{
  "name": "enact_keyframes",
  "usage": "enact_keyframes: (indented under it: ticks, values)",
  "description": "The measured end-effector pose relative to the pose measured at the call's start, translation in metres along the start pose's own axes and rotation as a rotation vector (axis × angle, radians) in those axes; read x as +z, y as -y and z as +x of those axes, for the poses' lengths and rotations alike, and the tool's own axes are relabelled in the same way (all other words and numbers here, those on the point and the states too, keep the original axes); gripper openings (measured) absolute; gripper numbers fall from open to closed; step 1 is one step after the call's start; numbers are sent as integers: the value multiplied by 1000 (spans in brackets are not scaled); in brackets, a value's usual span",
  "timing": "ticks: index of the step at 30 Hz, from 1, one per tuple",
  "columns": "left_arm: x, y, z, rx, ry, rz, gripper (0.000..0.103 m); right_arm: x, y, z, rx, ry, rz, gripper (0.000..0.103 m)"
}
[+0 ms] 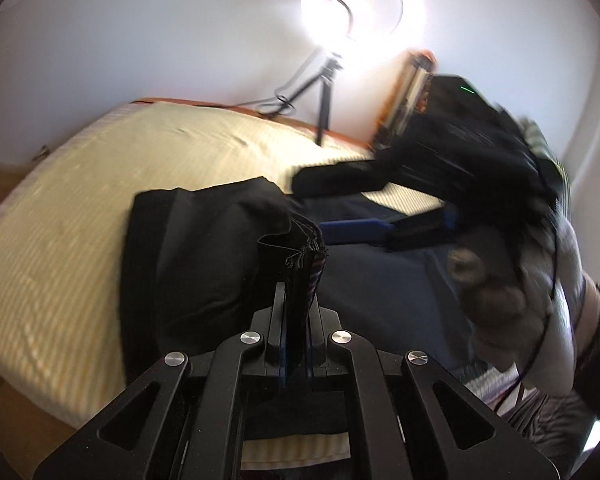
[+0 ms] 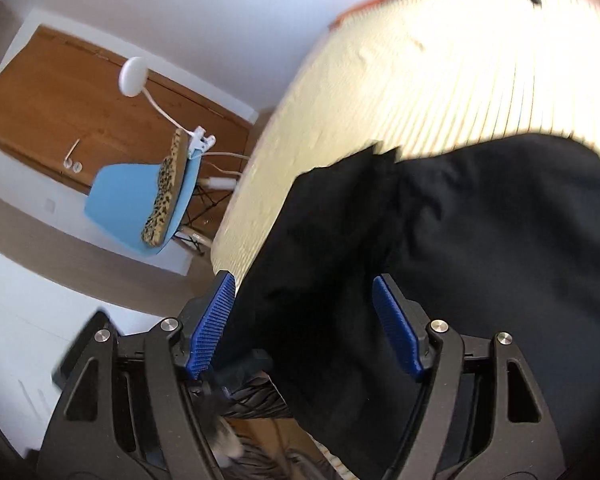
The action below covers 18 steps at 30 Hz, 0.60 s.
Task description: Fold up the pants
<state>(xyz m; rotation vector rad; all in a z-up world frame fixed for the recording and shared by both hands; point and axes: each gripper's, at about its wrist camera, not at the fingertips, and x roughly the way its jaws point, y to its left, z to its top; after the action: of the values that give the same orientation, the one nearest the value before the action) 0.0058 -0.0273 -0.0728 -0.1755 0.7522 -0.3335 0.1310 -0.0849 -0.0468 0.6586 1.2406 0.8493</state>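
My left gripper (image 1: 298, 300) has its pads hidden by the bunched hem of the dark pants (image 1: 204, 248) pinched between them, and its linkage is cut off by the lower edge of the left wrist view. In that view my right gripper (image 1: 380, 208) is motion-blurred, its body merging with my gloved hand (image 1: 496, 280); finger detail is unreadable. The ring light (image 1: 360, 8) is overexposed, so its face shows no detail. The object behind it against the wall (image 1: 416, 80) is too smeared to identify. In the right wrist view the bed (image 2: 440, 92) is blurred and blown out at top right. The pants (image 2: 480, 248) run off the right and bottom edges.
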Motion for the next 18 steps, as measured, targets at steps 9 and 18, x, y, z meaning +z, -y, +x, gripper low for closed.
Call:
enact_keyframes:
  ticks: [9,18]
  values:
    - [-5,35,5,-41,8,98,5,5,21,14,43,17,147,74]
    - [-12,55,7,-77,12,137,5,-5,23,-25,-129,42,50,13]
